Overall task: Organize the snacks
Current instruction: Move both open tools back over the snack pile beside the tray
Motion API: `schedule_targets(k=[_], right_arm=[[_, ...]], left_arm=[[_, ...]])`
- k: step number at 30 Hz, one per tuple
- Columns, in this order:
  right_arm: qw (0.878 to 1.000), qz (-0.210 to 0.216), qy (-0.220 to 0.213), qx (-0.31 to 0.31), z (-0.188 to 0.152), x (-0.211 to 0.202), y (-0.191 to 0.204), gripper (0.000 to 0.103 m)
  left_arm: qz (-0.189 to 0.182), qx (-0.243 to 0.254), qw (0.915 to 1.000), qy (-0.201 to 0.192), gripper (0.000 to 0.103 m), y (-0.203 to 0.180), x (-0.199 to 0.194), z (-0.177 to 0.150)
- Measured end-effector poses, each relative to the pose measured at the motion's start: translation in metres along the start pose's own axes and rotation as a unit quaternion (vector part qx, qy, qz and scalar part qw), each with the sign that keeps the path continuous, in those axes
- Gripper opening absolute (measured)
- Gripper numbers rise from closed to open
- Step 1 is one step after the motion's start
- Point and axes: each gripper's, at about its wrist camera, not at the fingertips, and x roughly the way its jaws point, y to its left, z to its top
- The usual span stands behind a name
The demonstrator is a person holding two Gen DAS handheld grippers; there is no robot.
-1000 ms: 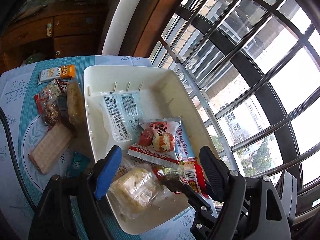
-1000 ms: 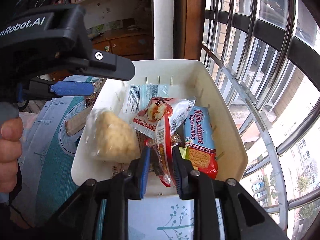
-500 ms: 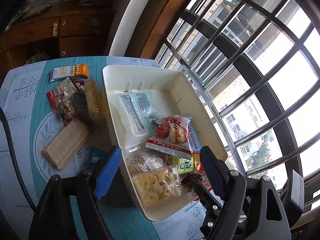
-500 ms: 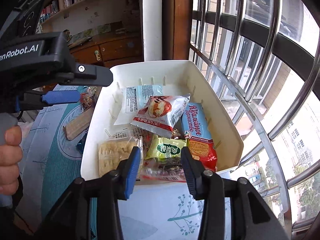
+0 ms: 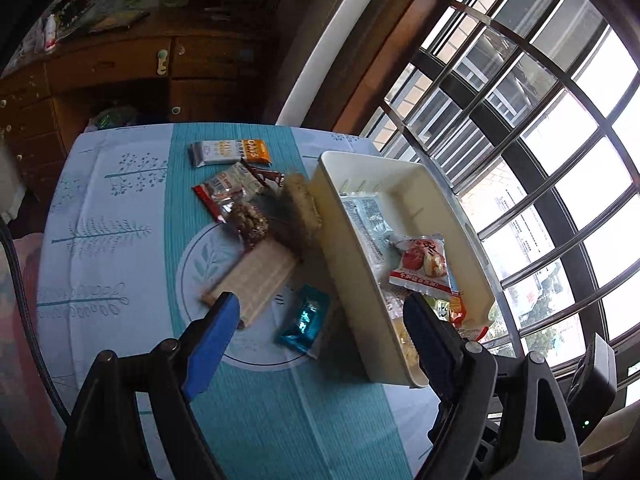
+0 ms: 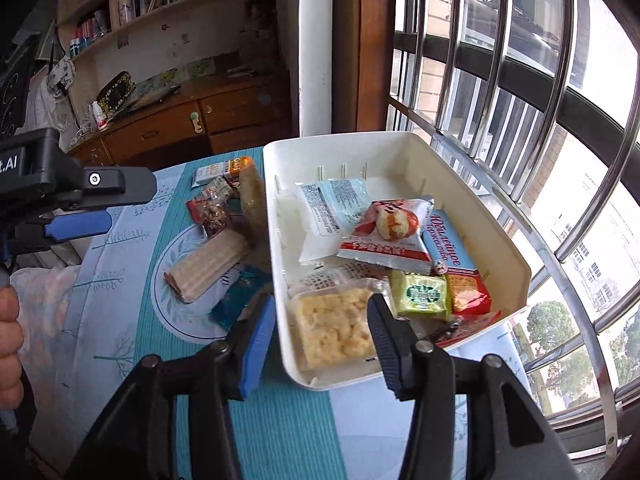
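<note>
A white tray (image 6: pixel 512 264) by the window holds several snack packets: a yellow crispy one (image 6: pixel 340 332) at the near end, a green one (image 6: pixel 420 294), a blue-red biscuit pack (image 6: pixel 452 256) and a red-white packet (image 6: pixel 384 236). My right gripper (image 6: pixel 320 340) hovers before the tray's near corner. Its jaws are opening and nothing is pressed between them. My left gripper (image 5: pixel 320 320) stands open, its jaws widening, above a teal packet (image 5: pixel 306 320) and a wafer bar (image 5: pixel 256 276) on the table. Left of the tray (image 5: pixel 352 168) lie a nut packet (image 5: pixel 244 216) and an orange oat bar (image 5: pixel 232 150).
Steel window bars (image 6: pixel 520 80) run close along the tray's right side. A wooden cabinet (image 5: pixel 120 64) stands behind the table. The blue patterned tablecloth (image 5: pixel 100 240) stretches to the left. A person's hand (image 6: pixel 10 344) grips the left tool's handle, and a cable (image 5: pixel 24 300) hangs at the left edge.
My right gripper opened, let go of a red-wrapped snack in the tray and drew back. The yellow packet now lies flat. My left gripper swung left, from over the tray to over the table snacks.
</note>
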Motion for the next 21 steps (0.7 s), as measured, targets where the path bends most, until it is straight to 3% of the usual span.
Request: schedule_targets(k=[11,21], right_arm=[[1.000,-0.004,0.009,0.026,-0.009,0.003,0.075,0.051],[0.993,-0.025,0.020,0.109,-0.023,0.030,0.085,0.051]], left_arm=[[0.009,0.008,0.9997,0.021,0.083,0.067,-0.018,0.005],[0.007,-0.043,0.9964,0.072,0.083,0.093,0.018,0.023]])
